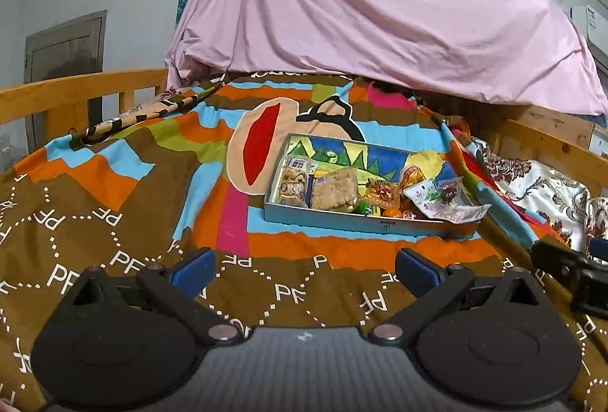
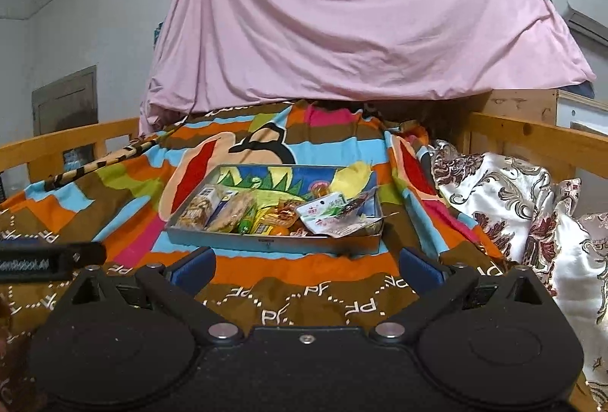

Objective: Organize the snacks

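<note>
A shallow metal tray (image 1: 364, 224) with a colourful picture inside sits on the patterned blanket. It also shows in the right wrist view (image 2: 266, 244). Several snack packs lie along its near side: a clear pack of crackers (image 1: 334, 190), a cookie pack (image 1: 292, 184), orange wrapped sweets (image 1: 383, 193) and a white pouch (image 1: 440, 201). My left gripper (image 1: 304, 269) is open and empty, short of the tray. My right gripper (image 2: 307, 269) is open and empty, just before the tray's near edge.
The blanket (image 1: 114, 222) covers a bed with wooden rails (image 1: 76, 93) on the left and right (image 2: 532, 131). A pink sheet (image 1: 380, 13) hangs behind. Floral pillows (image 2: 513, 191) lie at the right.
</note>
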The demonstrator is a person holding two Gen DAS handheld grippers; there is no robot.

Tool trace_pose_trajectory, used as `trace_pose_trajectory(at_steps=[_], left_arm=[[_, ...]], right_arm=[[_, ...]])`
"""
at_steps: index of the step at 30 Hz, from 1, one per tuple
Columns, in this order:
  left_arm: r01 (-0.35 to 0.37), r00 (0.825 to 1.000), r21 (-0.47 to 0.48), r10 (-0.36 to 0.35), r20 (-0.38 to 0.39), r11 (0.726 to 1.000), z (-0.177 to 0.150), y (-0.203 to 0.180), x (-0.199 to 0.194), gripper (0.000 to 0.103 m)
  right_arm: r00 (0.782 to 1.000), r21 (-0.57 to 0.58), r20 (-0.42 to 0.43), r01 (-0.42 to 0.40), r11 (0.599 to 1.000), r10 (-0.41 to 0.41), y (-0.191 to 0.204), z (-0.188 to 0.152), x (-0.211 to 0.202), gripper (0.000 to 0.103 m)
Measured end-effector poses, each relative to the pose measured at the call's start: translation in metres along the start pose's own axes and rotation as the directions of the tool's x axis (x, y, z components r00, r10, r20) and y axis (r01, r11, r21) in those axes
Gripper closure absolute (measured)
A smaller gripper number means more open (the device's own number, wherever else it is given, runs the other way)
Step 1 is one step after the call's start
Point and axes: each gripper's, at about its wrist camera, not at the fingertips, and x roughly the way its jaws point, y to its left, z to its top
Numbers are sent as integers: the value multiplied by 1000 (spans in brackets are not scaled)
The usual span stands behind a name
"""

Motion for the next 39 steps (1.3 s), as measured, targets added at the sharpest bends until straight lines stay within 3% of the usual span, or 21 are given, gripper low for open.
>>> trace_pose_trajectory(at_steps=[39], left_arm=[[-14,1000,23,13,17,1000,-6,-6,4,0]], right_arm=[[1000,3,5,30,1000,-30,0,-4,0,1]])
